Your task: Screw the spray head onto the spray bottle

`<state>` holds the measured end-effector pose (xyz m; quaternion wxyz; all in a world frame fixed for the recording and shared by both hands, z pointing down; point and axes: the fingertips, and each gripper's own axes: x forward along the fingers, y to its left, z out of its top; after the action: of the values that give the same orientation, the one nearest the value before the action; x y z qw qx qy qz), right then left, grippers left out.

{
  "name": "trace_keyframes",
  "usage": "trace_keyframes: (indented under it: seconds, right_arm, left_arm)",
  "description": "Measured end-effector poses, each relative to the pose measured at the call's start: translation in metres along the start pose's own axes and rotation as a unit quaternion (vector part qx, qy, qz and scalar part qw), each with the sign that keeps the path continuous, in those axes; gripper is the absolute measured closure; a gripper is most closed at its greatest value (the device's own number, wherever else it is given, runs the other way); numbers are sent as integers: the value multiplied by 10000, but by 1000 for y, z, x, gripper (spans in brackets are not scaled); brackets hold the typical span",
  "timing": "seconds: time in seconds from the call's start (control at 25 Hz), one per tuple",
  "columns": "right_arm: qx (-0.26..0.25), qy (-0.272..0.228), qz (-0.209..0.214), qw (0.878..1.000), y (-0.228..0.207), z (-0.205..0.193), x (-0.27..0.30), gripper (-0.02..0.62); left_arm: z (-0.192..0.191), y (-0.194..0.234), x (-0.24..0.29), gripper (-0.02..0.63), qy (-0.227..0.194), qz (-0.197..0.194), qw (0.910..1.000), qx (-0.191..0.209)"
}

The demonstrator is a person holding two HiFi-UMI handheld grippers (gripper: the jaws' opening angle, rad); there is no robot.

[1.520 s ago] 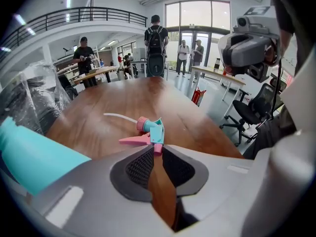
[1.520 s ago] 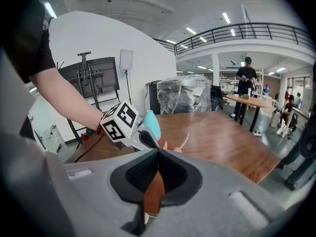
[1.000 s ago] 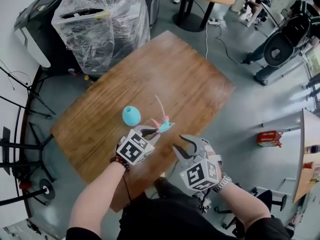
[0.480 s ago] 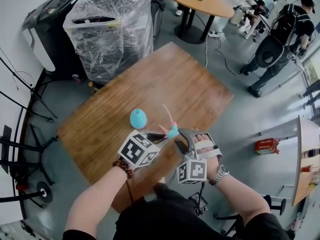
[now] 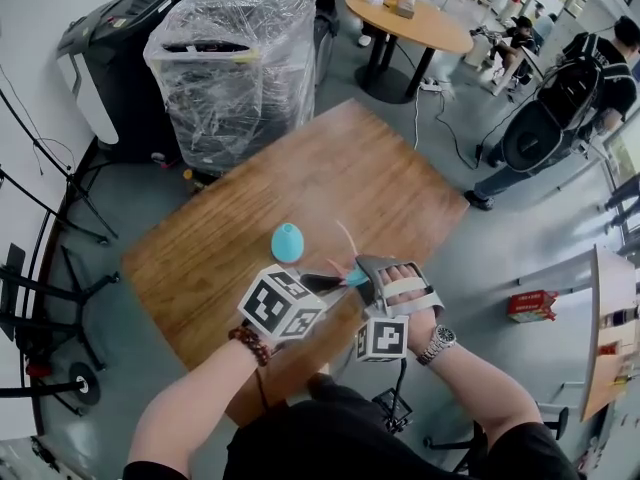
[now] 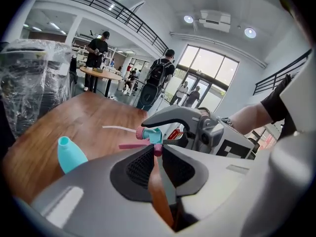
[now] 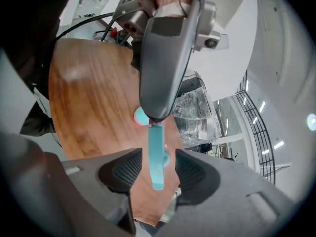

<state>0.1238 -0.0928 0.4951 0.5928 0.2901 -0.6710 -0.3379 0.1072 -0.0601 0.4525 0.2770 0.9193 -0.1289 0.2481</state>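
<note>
Wood-brown and broad, the table fills the middle of the head view, running from lower left to upper right. Both bare forearms rise from the bottom edge and meet over the table's near corner. The left forearm slants up toward the right, with a bead bracelet at the wrist. The right forearm slants up toward the left, with a wristwatch on it. The right hand is wrapped round its handle, knuckles up.

The left gripper points right and slightly away, its marker cube tilted toward the camera. Its jaws are pinched nearly together on a pink part at the base of the spray head. The right gripper faces in from the opposite side, tip to tip with the left one, its own cube lower in the frame. Its jaws stand a little apart with the teal body of the spray head between the pads, and a thin gap shows on each side.

The teal spray bottle stands upright on the table just up and left of the grippers, apart from both, its mouth uncovered. The spray head is held in the air just right of it. Its thin pale dip tube sticks out toward the upper left, passing beside the bottle.
</note>
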Motion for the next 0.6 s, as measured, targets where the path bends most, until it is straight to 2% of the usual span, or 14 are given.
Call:
trace_keyframes:
  seconds: [0.16, 0.32, 0.36, 0.6]
  right_arm:
    - [-180, 68, -31, 9998, 0, 0, 4, 401]
    - [-288, 127, -45, 9995, -2, 2, 4, 468]
    - [-303, 128, -42, 9995, -3, 3, 4, 468]
    - [-61, -60, 164, 9998, 2, 2, 7, 472]
  left_arm:
    - [0, -3, -3, 535, -43, -96, 9999, -101]
    - [1, -5, -6, 535, -58, -175, 9997, -168]
    - [1, -5, -6, 535, -60, -188, 9996, -180]
    - [5, -4, -7, 527, -206, -201, 9995, -147]
